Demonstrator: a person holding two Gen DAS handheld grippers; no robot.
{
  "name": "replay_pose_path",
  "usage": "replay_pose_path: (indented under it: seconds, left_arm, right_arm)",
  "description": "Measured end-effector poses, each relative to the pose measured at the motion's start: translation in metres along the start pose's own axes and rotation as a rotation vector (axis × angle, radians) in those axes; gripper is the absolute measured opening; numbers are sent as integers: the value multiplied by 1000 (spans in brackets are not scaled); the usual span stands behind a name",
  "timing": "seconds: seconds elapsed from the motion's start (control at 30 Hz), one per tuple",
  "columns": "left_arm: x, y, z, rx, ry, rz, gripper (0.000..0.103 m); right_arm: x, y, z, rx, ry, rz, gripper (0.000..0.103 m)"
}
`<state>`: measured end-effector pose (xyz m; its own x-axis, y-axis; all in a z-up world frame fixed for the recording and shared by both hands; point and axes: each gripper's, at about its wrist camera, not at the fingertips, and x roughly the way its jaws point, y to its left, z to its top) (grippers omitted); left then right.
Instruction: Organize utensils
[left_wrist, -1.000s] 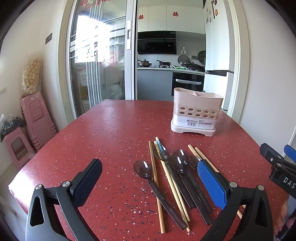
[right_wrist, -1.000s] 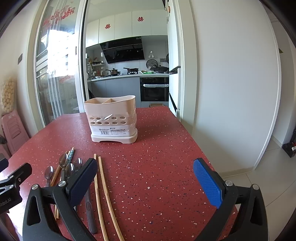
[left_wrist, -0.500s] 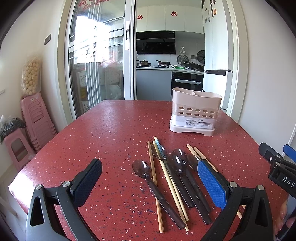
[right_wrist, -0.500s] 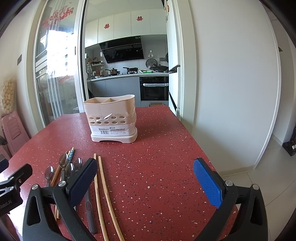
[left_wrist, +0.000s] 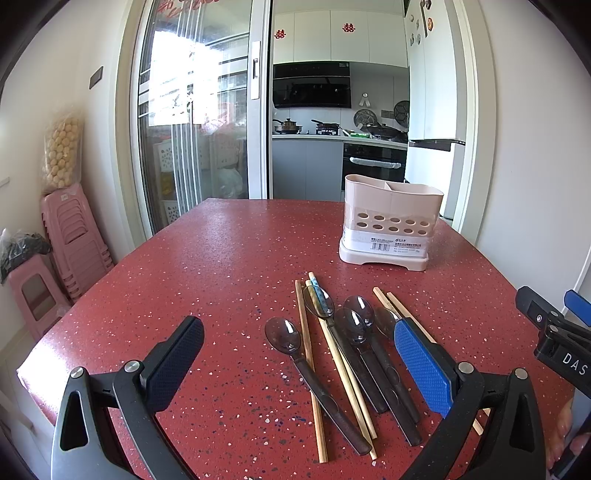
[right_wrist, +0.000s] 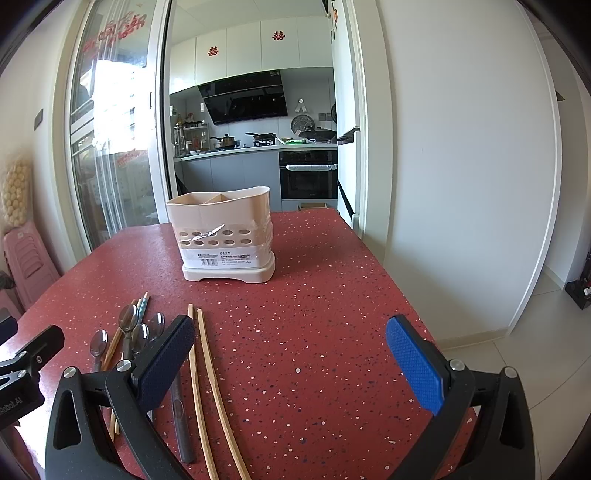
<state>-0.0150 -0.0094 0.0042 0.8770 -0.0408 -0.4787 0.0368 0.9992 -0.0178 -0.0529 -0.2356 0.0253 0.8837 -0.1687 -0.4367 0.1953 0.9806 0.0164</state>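
Several dark translucent spoons (left_wrist: 295, 350) and several wooden chopsticks (left_wrist: 308, 354) lie loose on the red speckled table (left_wrist: 221, 266). A beige two-compartment utensil holder (left_wrist: 389, 225) stands upright behind them; it also shows in the right wrist view (right_wrist: 225, 236). My left gripper (left_wrist: 301, 356) is open and empty, hovering over the near ends of the utensils. My right gripper (right_wrist: 291, 358) is open and empty above the table, right of two chopsticks (right_wrist: 207, 384) and the spoons (right_wrist: 129, 332).
The table's right edge (right_wrist: 388, 280) drops to a tiled floor by a white wall. Pink stacked stools (left_wrist: 70, 236) stand left of the table. The right gripper's body (left_wrist: 554, 332) shows at the right of the left wrist view. A kitchen lies behind a glass sliding door.
Both grippers stay open and nearly still. The view has shifted very slightly; nothing on the table has moved.
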Motion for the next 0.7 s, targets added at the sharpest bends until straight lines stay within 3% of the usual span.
replay_pose_path:
  seconds: [0.7]
  left_arm:
    - [0, 0, 0, 2, 1, 0, 103]
  right_arm:
    - [-1, 0, -1, 6, 9, 2, 103]
